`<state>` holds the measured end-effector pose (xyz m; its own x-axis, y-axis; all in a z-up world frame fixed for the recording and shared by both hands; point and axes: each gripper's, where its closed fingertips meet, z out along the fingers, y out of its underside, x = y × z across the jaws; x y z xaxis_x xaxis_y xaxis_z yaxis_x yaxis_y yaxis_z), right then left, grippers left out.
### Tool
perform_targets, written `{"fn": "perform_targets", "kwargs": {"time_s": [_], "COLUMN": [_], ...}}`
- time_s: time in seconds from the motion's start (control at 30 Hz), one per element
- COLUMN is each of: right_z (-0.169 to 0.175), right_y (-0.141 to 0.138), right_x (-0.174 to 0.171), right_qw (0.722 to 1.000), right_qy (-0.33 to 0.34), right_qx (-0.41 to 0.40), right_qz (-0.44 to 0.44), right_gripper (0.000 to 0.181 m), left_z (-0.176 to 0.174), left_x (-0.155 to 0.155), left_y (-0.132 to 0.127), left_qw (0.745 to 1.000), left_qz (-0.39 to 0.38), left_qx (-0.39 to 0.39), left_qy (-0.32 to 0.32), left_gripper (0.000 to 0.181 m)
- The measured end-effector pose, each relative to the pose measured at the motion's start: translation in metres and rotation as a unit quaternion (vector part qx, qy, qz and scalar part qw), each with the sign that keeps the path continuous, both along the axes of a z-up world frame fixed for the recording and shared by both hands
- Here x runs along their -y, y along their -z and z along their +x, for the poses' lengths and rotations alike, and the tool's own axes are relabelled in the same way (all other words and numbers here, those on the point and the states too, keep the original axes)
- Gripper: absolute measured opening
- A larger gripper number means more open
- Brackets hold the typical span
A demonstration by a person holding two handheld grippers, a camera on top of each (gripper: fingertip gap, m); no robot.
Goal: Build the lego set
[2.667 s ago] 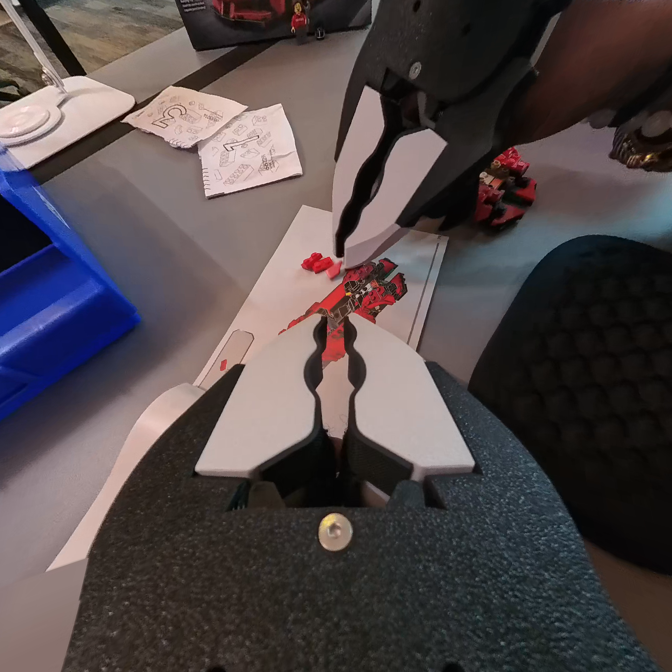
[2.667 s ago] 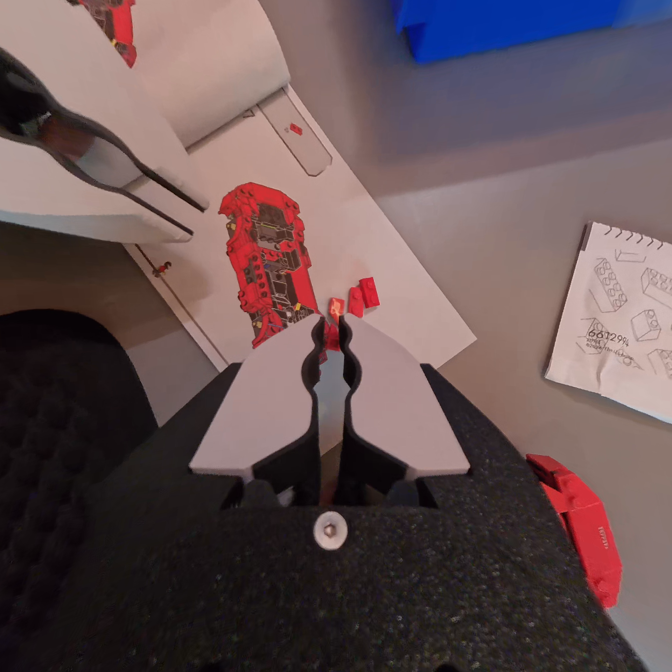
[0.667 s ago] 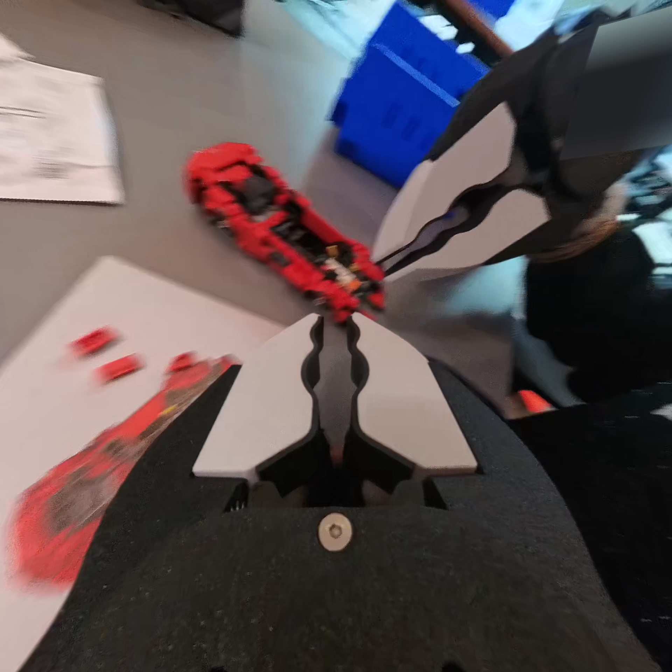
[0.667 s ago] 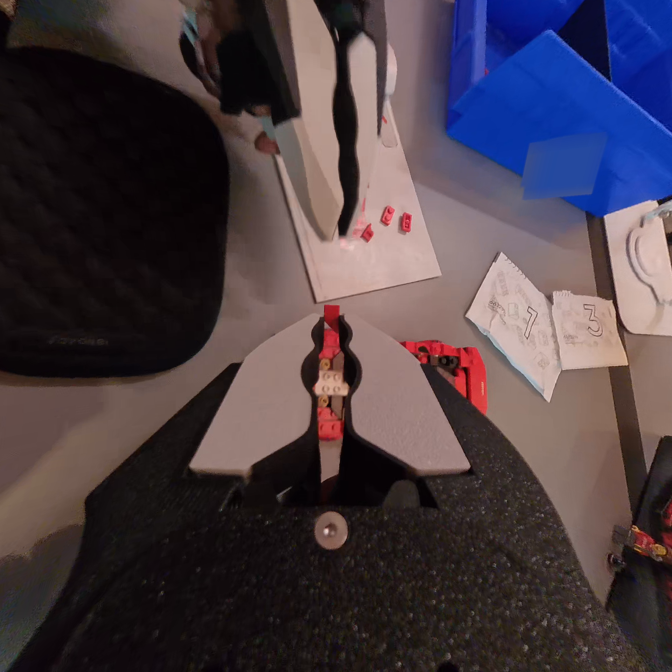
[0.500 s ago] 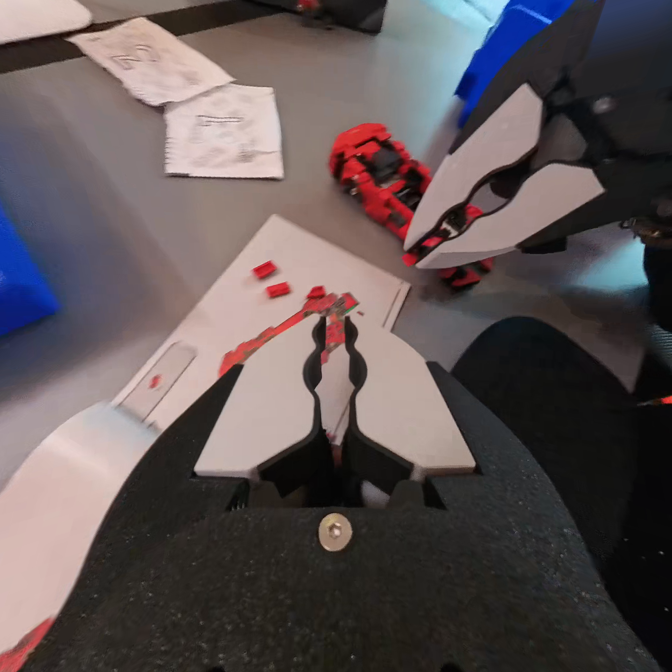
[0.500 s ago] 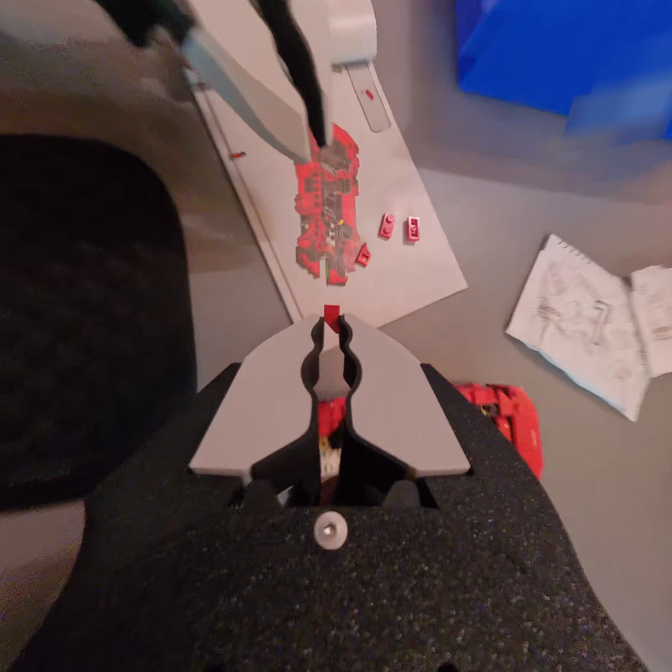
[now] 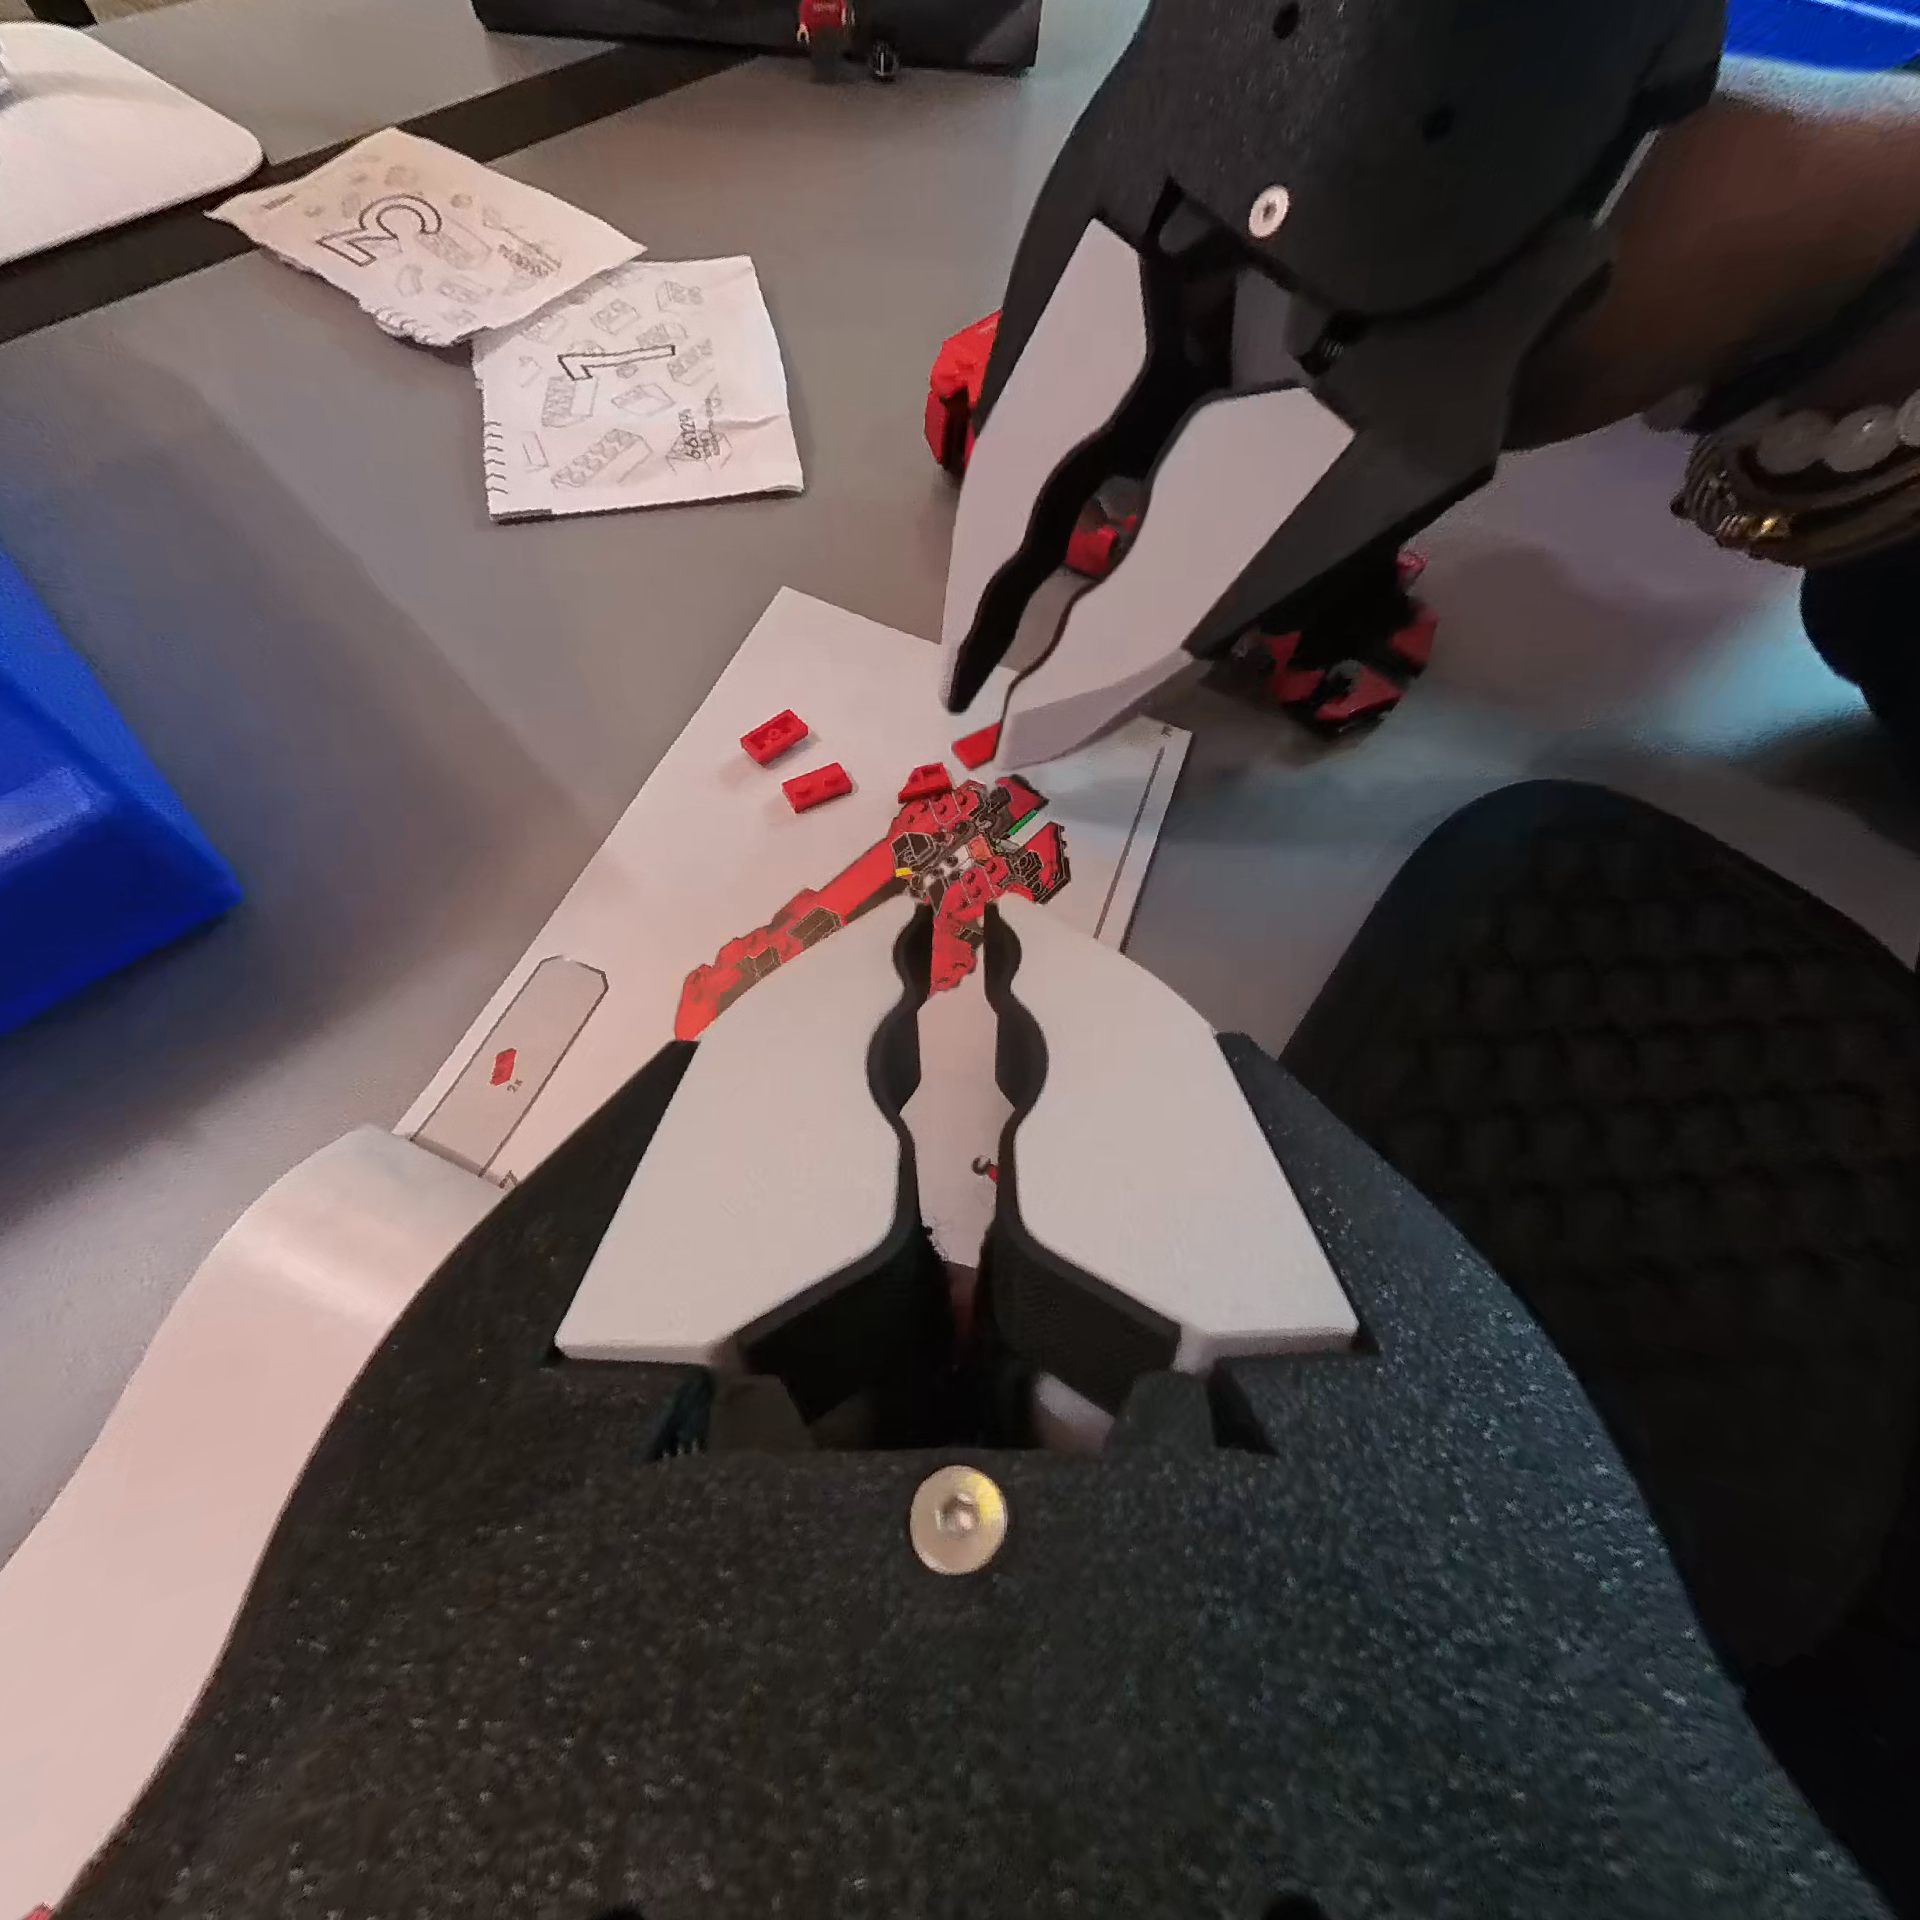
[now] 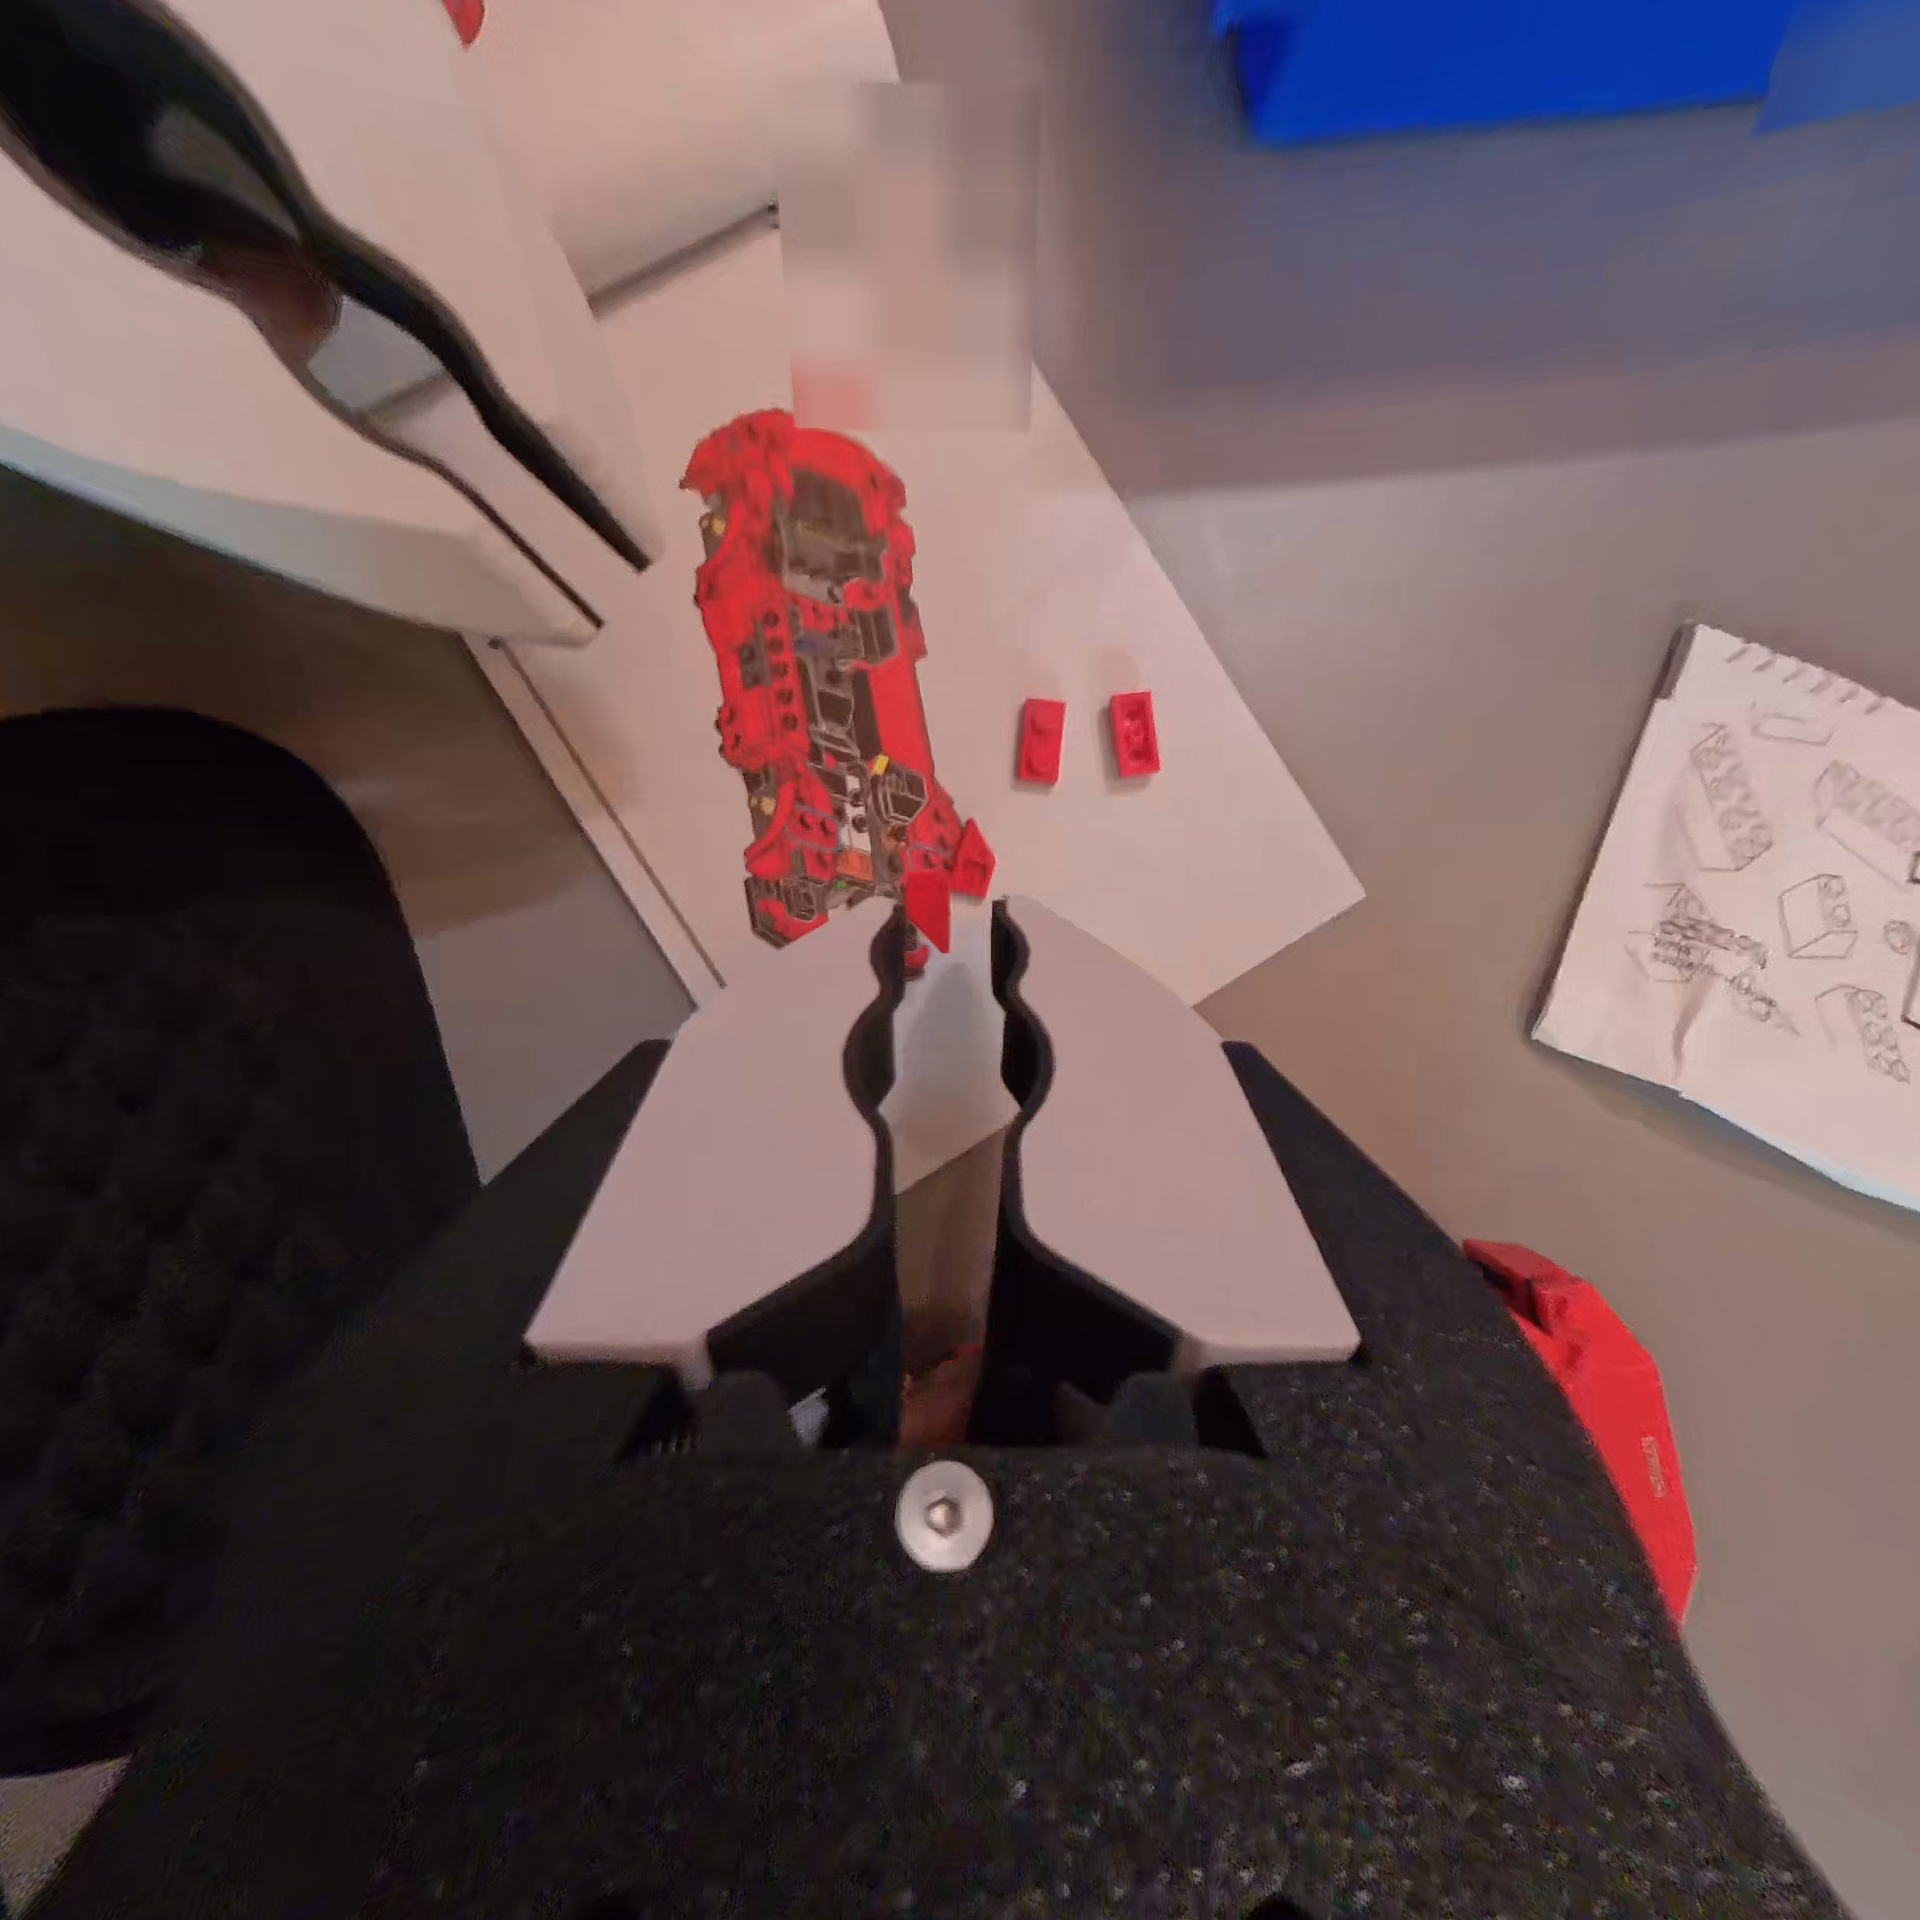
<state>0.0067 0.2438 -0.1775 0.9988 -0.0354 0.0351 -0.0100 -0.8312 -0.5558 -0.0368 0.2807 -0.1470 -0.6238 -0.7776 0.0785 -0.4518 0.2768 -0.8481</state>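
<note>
The open instruction booklet [image 7: 717, 831] lies on the grey table with a printed red car on its page. Two small red plates [image 7: 774, 736] [image 7: 818, 787] and a red slope piece [image 7: 925, 779] lie on it; they also show in the right wrist view [image 8: 1041, 738] [image 8: 1135, 732] [image 8: 971, 857]. My right gripper [image 7: 985, 724] points down at the page, jaws slightly apart, with a small red wedge piece [image 7: 977, 743] at its tips, beside its left fingertip in its own view [image 8: 930, 912]. My left gripper [image 7: 951, 920] is shut and empty above the booklet. The red lego car [image 7: 1340, 665] stands behind the right gripper.
A blue bin [image 7: 62, 831] stands at the left. Two numbered paper bags [image 7: 436, 239] [image 7: 634, 395] lie at the back. A black padded cushion [image 7: 1610, 1143] is at the right. A dark box [image 7: 758, 31] and a white pad [image 7: 94, 135] are at the far edge. My right fingertips sit around 7 cm from my left ones.
The right gripper has come down from beside the car to the booklet page, and its jaws have widened around the red wedge piece. The left gripper has swung back over the booklet.
</note>
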Motion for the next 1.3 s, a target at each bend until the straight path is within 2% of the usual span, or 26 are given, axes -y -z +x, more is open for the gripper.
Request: {"fn": "perform_targets", "kwargs": {"time_s": [0.1,0.23,0.3,0.4,0.47,0.6,0.63,0.7,0.97,1.07,1.17,1.23,1.3], "right_z": [0.001,-0.004,0.000,-0.006,-0.002,-0.001,0.003,-0.001,0.006,0.003,0.003,-0.003,-0.016], "right_y": [0.012,0.014,0.011,0.014,0.007,0.008,0.001,-0.010,0.016,0.016,0.016,0.001,-0.035], "right_x": [0.005,0.009,0.009,0.009,0.008,0.009,0.005,-0.007,-0.006,-0.012,-0.012,-0.019,-0.030], "right_qw": [0.999,0.997,0.997,0.996,0.996,0.994,0.995,0.998,0.999,0.999,0.999,0.993,0.961], "right_qy": [-0.009,-0.023,-0.023,-0.044,-0.042,-0.048,-0.035,-0.017,0.034,0.030,0.035,0.043,0.054], "right_qx": [0.021,0.026,0.040,0.032,0.054,0.084,0.090,0.051,0.007,-0.015,-0.033,-0.084,-0.196], "right_qz": [-0.047,-0.070,-0.069,-0.067,-0.052,-0.050,-0.023,0.027,-0.014,0.004,0.010,0.070,0.186], "right_gripper": [0.018,0.026,0.039,0.043,0.050,0.043,0.030,0.016,0.018,0.008,0.008,0.008,0.008], "left_z": [0.001,0.000,-0.001,-0.001,0.000,0.001,0.002,0.004,0.003,0.002,0.003,0.005,0.008], "left_x": [-0.002,-0.001,0.000,0.000,-0.001,-0.003,-0.005,-0.008,-0.008,-0.006,-0.006,-0.007,-0.008], "left_y": [0.000,0.002,0.003,0.004,0.004,0.005,0.004,0.002,0.007,0.008,0.007,0.001,-0.013], "left_qw": [1.000,1.000,1.000,1.000,1.000,1.000,1.000,1.000,1.000,1.000,1.000,0.999,0.995], "left_qz": [-0.004,-0.008,-0.005,-0.002,-0.004,-0.004,-0.004,-0.007,-0.007,-0.006,-0.012,-0.024,-0.058], "left_qx": [0.002,0.003,0.005,0.005,0.004,0.004,0.008,0.012,0.004,0.006,0.016,0.033,0.073], "left_qy": [-0.001,0.006,0.010,0.011,0.008,0.001,-0.005,-0.018,-0.017,-0.013,-0.013,-0.022,-0.034], "left_gripper": [0.009,0.009,0.009,0.009,0.008,0.008,0.008,0.008,0.008,0.008,0.008,0.008,0.010]}}
